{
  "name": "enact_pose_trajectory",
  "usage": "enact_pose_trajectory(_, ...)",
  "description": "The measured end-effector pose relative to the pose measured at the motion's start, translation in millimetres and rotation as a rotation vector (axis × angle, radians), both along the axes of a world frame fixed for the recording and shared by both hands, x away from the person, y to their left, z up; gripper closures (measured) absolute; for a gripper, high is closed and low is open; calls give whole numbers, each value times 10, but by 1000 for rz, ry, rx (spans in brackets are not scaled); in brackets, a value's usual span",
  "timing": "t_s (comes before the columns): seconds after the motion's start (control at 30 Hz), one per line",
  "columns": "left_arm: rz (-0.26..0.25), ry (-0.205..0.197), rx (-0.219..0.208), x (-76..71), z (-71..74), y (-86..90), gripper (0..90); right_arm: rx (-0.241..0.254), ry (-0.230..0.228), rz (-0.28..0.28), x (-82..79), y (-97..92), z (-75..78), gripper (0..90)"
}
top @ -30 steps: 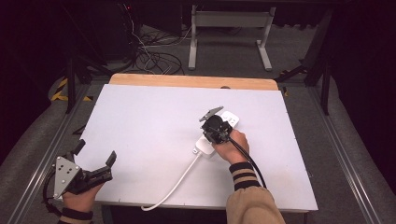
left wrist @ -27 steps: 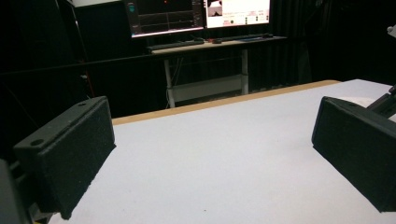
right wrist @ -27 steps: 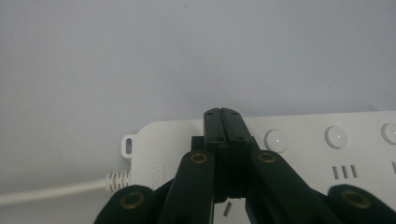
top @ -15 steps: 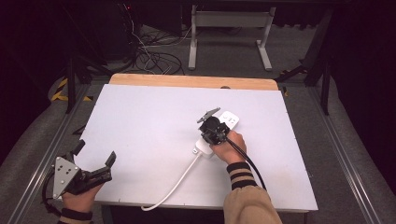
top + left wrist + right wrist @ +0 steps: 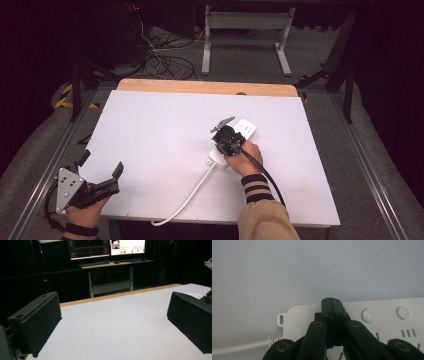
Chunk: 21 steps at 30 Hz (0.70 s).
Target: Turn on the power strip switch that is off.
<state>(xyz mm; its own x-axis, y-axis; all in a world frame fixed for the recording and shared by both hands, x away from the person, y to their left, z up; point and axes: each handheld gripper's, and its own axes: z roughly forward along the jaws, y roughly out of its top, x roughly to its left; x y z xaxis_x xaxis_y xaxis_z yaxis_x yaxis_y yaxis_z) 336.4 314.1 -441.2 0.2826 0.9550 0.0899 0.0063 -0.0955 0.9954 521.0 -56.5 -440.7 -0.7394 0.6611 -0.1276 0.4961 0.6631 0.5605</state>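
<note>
White plastic power strip [image 5: 239, 138] on matte table [image 5: 150, 130], closed right claw [image 5: 333, 305] above

Table [image 5: 150, 130]: most of the white top lay bare, with open room across the whole left half and the far edge. The only obstacles sat right of centre. A white power strip [image 5: 240, 135] lay there, with the right gripper [image 5: 226, 141] pressed down over it, jaws closed together. Its white cord [image 5: 192, 192] ran from the strip toward the near edge, crossing the front middle. The left gripper [image 5: 100, 182] hung at the near left corner, jaws spread wide, with nothing but bare table ahead of it.
</note>
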Motion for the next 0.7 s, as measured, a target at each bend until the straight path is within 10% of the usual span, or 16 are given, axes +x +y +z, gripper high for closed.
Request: enact_pose_trajectory(0.7, 1, 2, 2, -3, 0, -5, 1, 20, 2, -36, -18, -4, -21, 900)
